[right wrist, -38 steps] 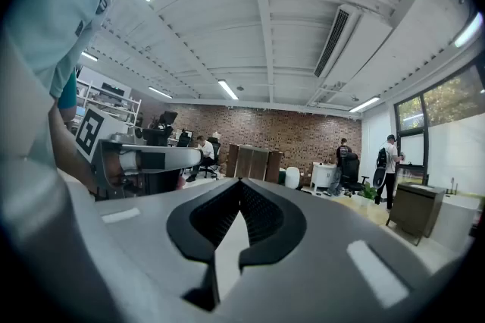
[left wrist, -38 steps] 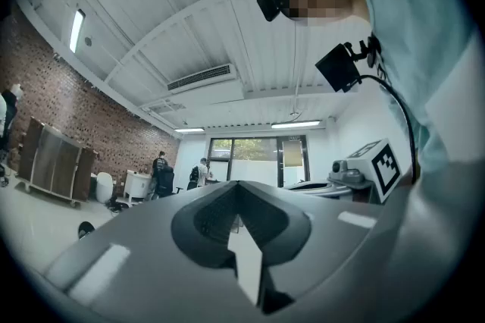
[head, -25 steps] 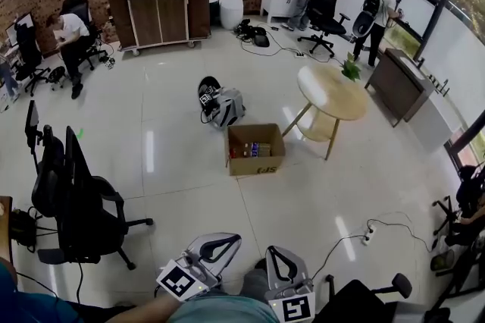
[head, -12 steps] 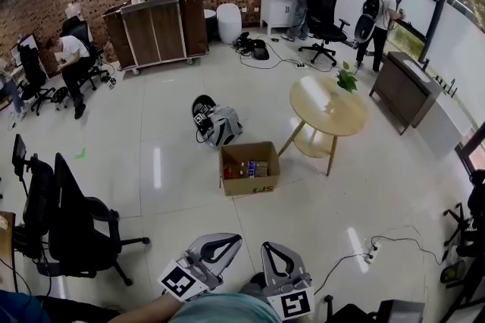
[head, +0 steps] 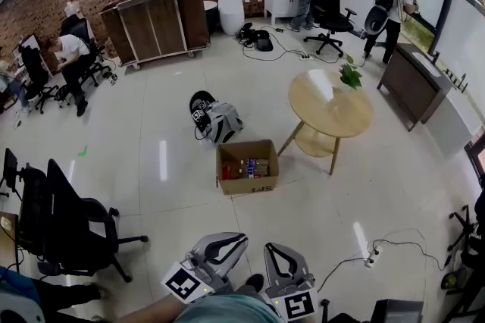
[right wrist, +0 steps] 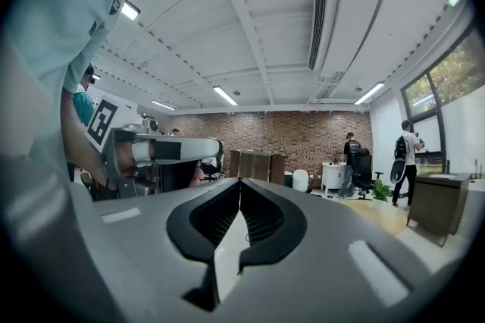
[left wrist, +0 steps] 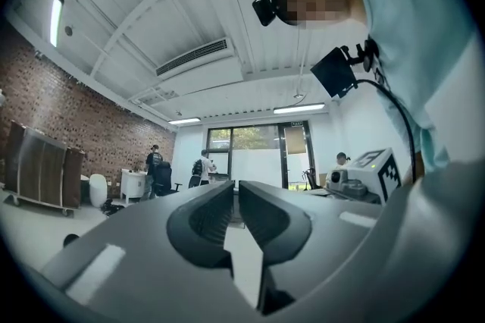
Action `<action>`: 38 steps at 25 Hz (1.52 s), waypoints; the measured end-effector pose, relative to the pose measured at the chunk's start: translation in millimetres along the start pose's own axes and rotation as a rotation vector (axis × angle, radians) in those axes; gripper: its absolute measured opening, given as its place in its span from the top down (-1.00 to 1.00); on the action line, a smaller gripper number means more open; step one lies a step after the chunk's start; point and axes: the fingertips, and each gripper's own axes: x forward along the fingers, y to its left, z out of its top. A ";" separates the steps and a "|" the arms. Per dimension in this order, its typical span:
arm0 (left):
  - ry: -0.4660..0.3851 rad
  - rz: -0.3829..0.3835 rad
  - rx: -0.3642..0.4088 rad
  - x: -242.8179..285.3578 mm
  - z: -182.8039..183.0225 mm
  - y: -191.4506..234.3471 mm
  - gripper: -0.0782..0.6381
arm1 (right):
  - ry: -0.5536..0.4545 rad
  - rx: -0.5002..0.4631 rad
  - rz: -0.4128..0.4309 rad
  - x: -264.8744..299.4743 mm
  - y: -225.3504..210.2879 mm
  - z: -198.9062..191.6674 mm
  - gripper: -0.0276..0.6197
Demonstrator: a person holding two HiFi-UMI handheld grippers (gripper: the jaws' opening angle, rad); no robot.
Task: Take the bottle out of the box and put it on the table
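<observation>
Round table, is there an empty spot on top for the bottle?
Yes. The round table is nearly all bare wood on top; only a small plant stands at its far edge. The floor on the near side of the box is bare too. Inside the box it is crowded with bottles.

I see left gripper [head: 236,240] and right gripper [head: 275,249] side by side, low, close to the body, pointing forward. Both jaw pairs together, empty.

Clothing: pale blue-green shirt [head: 220,311]
Headgear: small black head camera [left wrist: 264,9], thin black cable [left wrist: 399,117]
Left gripper [head: 237,242]: smooth grey shell, black ribbed pads [left wrist: 213,216], white cube with black square markers [head: 186,285]
Right gripper [head: 273,249]: matching grey shell, marker cube [head: 298,305]
</observation>
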 end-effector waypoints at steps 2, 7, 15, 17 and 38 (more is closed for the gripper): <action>0.014 0.030 -0.010 0.6 -5.1 19.2 0.71 | 0.008 0.004 0.008 15.6 -5.9 -1.7 0.90; 0.004 0.017 -0.056 20.7 -13.7 67.8 0.70 | 0.041 -0.003 0.003 70.1 -26.8 -6.9 0.90; -0.014 -0.060 -0.037 47.3 -9.4 175.0 0.70 | 0.062 -0.025 -0.059 180.1 -52.3 7.5 0.91; -0.033 -0.054 -0.029 50.2 -2.7 204.0 0.70 | 0.062 -0.030 -0.070 203.8 -54.3 13.3 0.91; 0.088 0.073 -0.014 233.5 -64.1 306.4 0.70 | 0.052 0.014 0.078 305.8 -243.9 -32.0 0.91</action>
